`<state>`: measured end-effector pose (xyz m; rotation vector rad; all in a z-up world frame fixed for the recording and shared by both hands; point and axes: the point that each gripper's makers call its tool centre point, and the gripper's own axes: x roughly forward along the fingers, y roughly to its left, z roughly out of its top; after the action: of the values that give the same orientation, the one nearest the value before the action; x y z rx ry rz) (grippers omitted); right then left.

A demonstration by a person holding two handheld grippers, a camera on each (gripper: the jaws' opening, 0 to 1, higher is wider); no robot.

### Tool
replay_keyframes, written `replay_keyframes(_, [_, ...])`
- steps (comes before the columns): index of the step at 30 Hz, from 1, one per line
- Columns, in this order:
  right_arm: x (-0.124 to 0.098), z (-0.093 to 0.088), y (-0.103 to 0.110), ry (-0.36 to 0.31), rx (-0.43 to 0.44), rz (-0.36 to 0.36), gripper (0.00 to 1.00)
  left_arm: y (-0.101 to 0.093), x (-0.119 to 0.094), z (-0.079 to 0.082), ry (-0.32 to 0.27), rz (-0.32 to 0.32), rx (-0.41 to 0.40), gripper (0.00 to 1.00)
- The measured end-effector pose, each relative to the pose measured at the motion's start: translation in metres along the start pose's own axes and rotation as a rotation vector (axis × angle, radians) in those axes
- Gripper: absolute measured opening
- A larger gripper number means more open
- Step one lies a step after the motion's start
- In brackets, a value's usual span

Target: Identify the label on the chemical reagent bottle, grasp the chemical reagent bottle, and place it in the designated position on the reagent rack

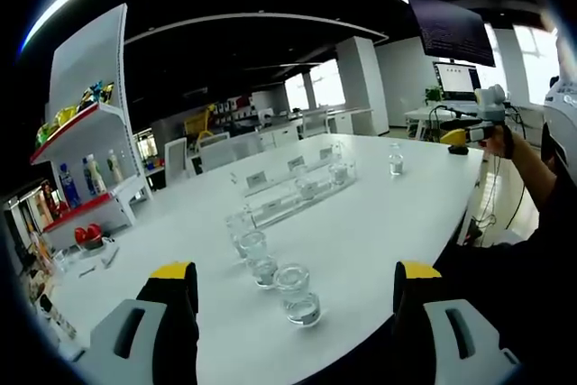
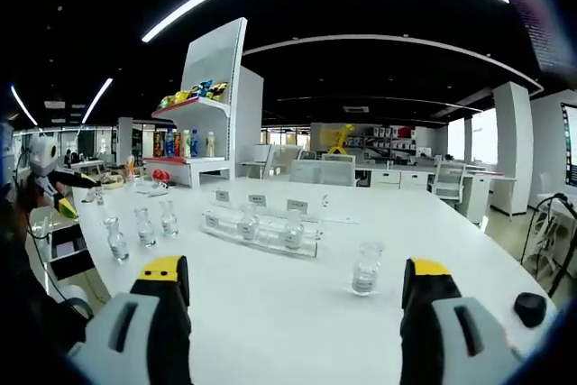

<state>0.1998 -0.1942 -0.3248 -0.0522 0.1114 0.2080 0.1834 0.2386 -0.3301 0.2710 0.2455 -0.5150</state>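
Both tools spread wide and pinching nothing: left tool [image 1: 295, 299] hovering over the near edge of the white bench [image 1: 379, 223], right tool [image 2: 293, 299] likewise above the bench from the opposite side. Straight ahead of the left tool, a short row of three small clear reagent bottles [image 1: 298, 293], standing upright and close together, the nearest just beyond the fingertips. Further along, the clear reagent rack [image 1: 302, 188] lying across the middle of the bench, with small label cards behind it and a couple of bottles already seated in its slots. One lone bottle [image 2: 365, 270] standing apart, just ahead of the right tool and nearer than the rack [image 2: 261, 230]. Three more bottles [image 2: 142, 227] grouped off to the left in the right gripper view. Labels too small to read from here. Judging by looks: glass or hard clear plastic, light, rigid, smooth and likely slippery, prone to tipping if nudged and to cracking if knocked against a neighbour. Best taken around the cylindrical body, about mid-height or just below the neck, jaws square to the sides, with firm but modest pressure. Tight spacing in the row suggests approaching the nearest bottle first, avoiding contact with the next one behind.
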Motion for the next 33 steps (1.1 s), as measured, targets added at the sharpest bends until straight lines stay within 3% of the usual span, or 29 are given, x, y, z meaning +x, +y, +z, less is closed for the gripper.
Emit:
replay_keyframes(12, [-0.042, -0.013, -0.023, 0.048, 0.035, -0.038, 0.94, -0.006, 0.003, -0.002, 0.001, -0.015, 0.004, 0.89])
replay_keyframes(20, [-0.045, -0.009, -0.018, 0.048, 0.035, -0.023, 0.95, -0.006, 0.003, -0.002, 0.0, -0.013, 0.001, 0.89])
replay_keyframes(33, [-0.046, -0.017, -0.014, 0.085, 0.021, -0.01, 0.95, -0.006, 0.0, 0.001, 0.0, -0.005, 0.015, 0.89])
